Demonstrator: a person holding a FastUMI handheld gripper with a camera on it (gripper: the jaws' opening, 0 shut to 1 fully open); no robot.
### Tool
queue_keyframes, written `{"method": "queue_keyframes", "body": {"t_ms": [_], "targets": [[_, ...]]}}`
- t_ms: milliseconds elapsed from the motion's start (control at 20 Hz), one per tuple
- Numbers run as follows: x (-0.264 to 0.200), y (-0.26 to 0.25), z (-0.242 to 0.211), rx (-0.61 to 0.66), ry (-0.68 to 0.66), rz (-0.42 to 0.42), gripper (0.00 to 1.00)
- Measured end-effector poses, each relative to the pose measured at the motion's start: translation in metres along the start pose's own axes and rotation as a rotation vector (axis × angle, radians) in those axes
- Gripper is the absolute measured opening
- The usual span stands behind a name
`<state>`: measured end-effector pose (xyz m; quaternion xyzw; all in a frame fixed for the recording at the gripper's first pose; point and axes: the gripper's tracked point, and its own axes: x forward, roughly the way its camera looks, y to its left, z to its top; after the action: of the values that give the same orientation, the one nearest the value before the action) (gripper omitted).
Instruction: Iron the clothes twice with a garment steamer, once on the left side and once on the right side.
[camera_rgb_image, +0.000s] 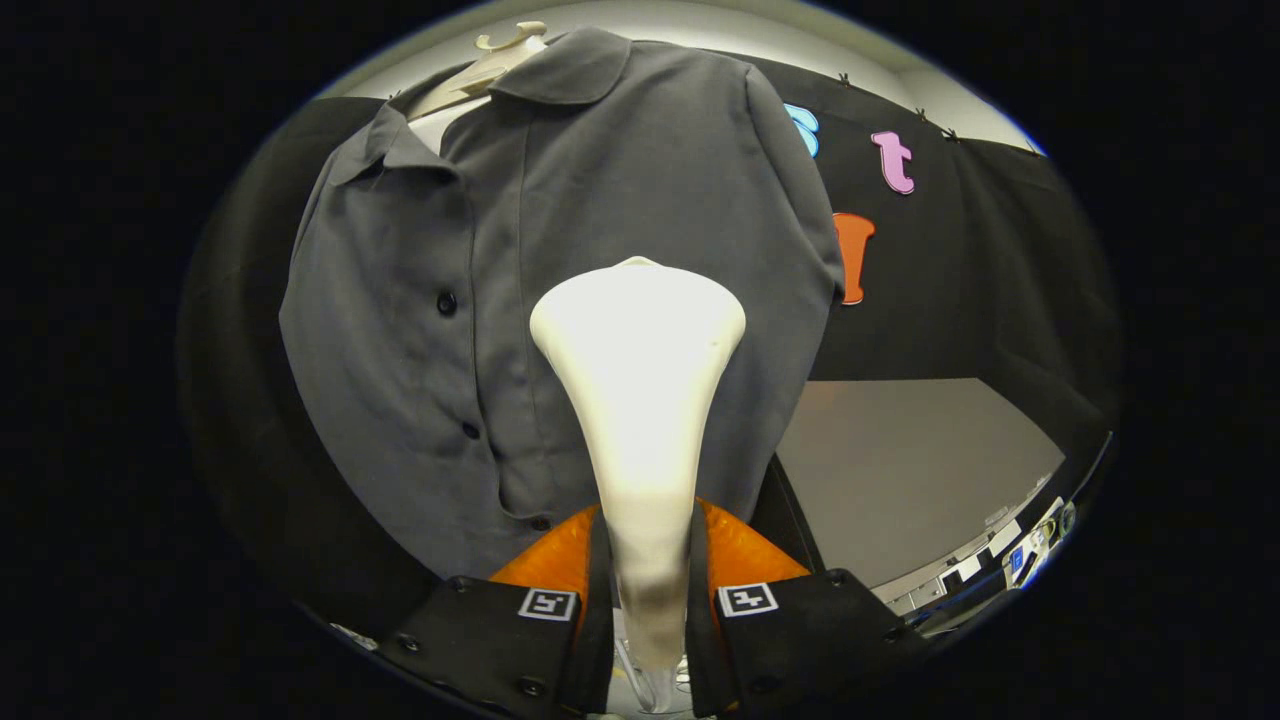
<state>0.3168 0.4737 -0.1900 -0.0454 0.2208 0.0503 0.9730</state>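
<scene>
Steamer held up against the hanging shirt.

The fingers (650, 600) are clamped on the narrow handle of the white garment steamer (640, 400), one on each side of it; its broad head rises beyond them and sits in front of the grey shirt (430, 330), on the panel beside the button placket (actual contact cannot be told). The shirt hangs buttoned on a pale hanger (480, 70) before the booth's black wall, with a grey counter (900, 470) off to one side.

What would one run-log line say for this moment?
gripper: shut on steamer | steamer: head up against shirt | shirt: grey, buttoned, on hanger
</scene>
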Motion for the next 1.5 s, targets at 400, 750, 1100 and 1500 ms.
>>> {"method": "queue_keyframes", "body": {"t_ms": [400, 750, 1100, 1500], "targets": [[0.012, -0.002, -0.047, -0.003, 0.082, 0.003, 0.38], [0.026, -0.003, -0.083, 0.003, 0.146, 0.004, 0.38], [0.044, -0.007, -0.132, -0.001, 0.222, 0.003, 0.38], [0.061, -0.01, -0.164, 0.007, 0.3, 0.001, 0.38]]}}
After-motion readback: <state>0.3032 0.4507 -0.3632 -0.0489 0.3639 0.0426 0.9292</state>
